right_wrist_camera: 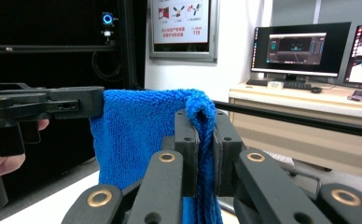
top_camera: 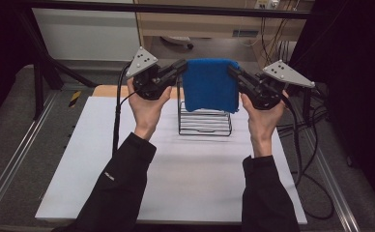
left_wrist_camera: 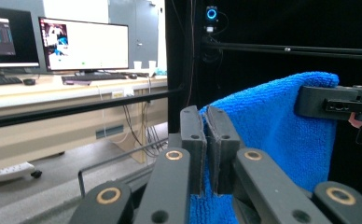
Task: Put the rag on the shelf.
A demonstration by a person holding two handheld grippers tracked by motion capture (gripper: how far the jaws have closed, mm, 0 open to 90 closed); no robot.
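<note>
Left forearm and hand (top_camera: 147,108): coming in from the near edge of the white table (top_camera: 79,183), raised above it, palm up under the tool.
Right hand (top_camera: 263,121): raised the same way, about level with the other one, well apart from it.
Left gripper (top_camera: 180,65): pads pressed together on the left top corner of the blue towel (top_camera: 209,84); seen clearly in the left gripper view, with cloth pinched between the two pads at (left_wrist_camera: 207,154).
Right gripper (top_camera: 233,71): also clamped, on the right top corner; in the right gripper view a folded edge of the towel (right_wrist_camera: 137,135) bunched between the pads.
Towel position: held in the air between the two tools, top edge stretched almost level from left to right, the rest hanging down freely.
Long axis: top edge running across the table, from one hand to the other; cloth face turned toward the person.
Wire rack (top_camera: 205,123): black, standing on the table just behind and below the lower hem of the towel; hem apparently over the front of the rack, contact not clear.
Key relation: rack below and slightly beyond the cloth, its top bar roughly parallel to the stretched edge; both hands about equally near to it.
Likely coming move, as a judgement: forward and down together, to drape the towel over the rack.
</note>
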